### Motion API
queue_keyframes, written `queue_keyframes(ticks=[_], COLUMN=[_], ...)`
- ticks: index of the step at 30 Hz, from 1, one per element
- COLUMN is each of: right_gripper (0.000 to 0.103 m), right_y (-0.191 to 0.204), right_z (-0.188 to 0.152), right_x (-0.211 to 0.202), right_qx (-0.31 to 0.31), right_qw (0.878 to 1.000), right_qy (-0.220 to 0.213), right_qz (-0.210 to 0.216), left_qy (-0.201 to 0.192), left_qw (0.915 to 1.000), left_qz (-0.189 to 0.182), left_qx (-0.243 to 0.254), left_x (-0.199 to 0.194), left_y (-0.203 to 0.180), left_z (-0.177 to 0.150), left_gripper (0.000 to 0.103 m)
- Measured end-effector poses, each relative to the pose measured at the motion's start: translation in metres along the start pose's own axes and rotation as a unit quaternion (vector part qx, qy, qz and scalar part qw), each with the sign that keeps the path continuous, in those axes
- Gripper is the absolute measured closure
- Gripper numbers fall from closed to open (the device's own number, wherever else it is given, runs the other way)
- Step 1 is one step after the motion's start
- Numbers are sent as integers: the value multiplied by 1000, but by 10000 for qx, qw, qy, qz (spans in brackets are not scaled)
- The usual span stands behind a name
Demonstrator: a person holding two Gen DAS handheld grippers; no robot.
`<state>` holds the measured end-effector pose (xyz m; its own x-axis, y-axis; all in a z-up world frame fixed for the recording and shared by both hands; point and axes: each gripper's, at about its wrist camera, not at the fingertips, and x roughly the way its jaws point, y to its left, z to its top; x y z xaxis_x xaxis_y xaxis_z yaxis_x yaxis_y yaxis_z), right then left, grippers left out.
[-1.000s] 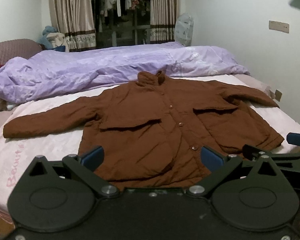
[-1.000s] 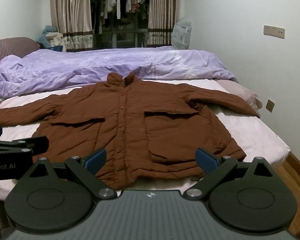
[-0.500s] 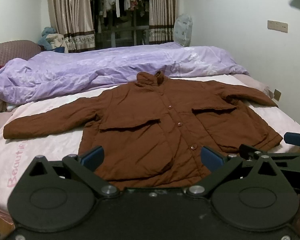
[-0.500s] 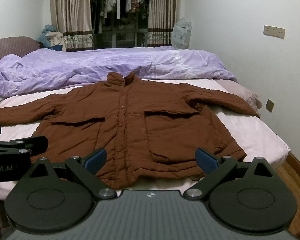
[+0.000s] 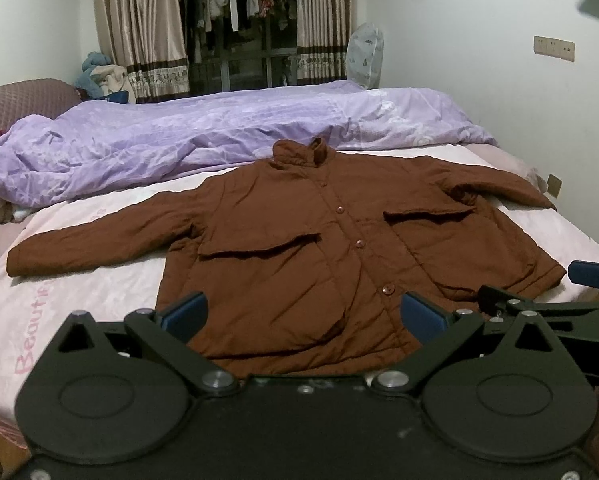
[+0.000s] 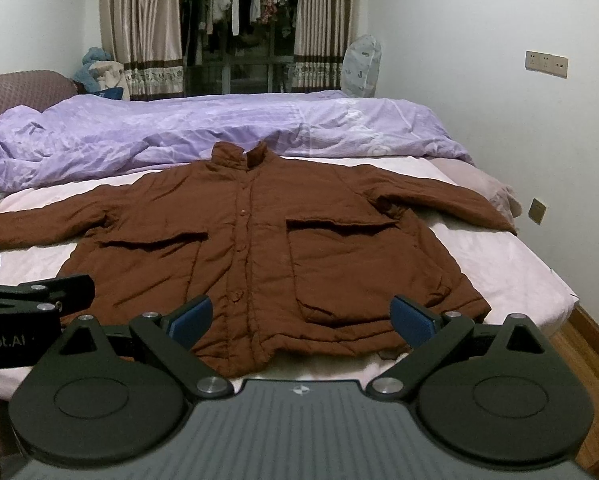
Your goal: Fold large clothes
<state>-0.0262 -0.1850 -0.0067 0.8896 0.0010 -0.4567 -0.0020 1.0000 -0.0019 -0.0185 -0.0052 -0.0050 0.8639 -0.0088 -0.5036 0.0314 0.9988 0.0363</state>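
One brown padded jacket (image 5: 331, 248) lies flat and face-up on the pale pink bedsheet (image 5: 79, 292), front buttoned, both sleeves spread out. In the left wrist view three round buttons show down the placket, and two flapped chest pockets sit either side of it. The body's long axis runs from hem at 6 o'clock to the stand-up collar (image 5: 303, 150) at 12 o'clock, so the collar points away from the cameras toward the one crumpled lilac quilt (image 5: 179, 140) heaped across the far half of the bed. The sleeves make the cross axis: one reaches toward 9 o'clock, the other toward 2 o'clock, its cuff near the bed's right edge.

Two grippers are in play. The left gripper (image 5: 305, 316) hovers over the hem with its blue-padded fingers spread wide, nothing between them. The right gripper (image 6: 301, 318) hangs likewise over the hem's right half, fingers wide apart and empty. Each gripper appears at the other view's edge, side by side. Two patterned curtains (image 6: 139, 28) frame a dark window at 12 o'clock.
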Motion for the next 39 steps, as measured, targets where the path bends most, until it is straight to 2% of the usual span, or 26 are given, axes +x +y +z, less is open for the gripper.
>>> queue_keyframes(ticks=[22,26,28,30,33,35,37,39], right_gripper=[0,0,0,0,0,0,0,0], right_y=[1,2,-1,-8,-18,-25,-32,-39], right_z=[-2,-5,-7,-8,-8,-8,-7,-5], right_x=[6,10,19,38,68,83,97,114], right_qx=[-34,-12,62,247,461,445,498,615], right_qw=[10000,10000,9999,9994,9971,9962,9953,9936], right_qy=[63,71,89,245,607,736,793,907], right_qz=[-37,26,20,83,-14,-160,-250,-285], left_qy=[53,-56,-218,-165,-118,-66,-206,107], left_qw=[10000,9991,9983,9958,9852,9725,9602,9355], left_qz=[-3,-199,37,453,1119,1530,1757,2334], left_qx=[-13,-364,-537,-774,-1290,-1754,-2160,-2652], left_x=[2,12,22,44,83,112,149,188], left_y=[2,24,51,90,175,243,315,382], left_z=[-2,4,8,12,13,13,11,10], left_gripper=[0,0,0,0,0,0,0,0])
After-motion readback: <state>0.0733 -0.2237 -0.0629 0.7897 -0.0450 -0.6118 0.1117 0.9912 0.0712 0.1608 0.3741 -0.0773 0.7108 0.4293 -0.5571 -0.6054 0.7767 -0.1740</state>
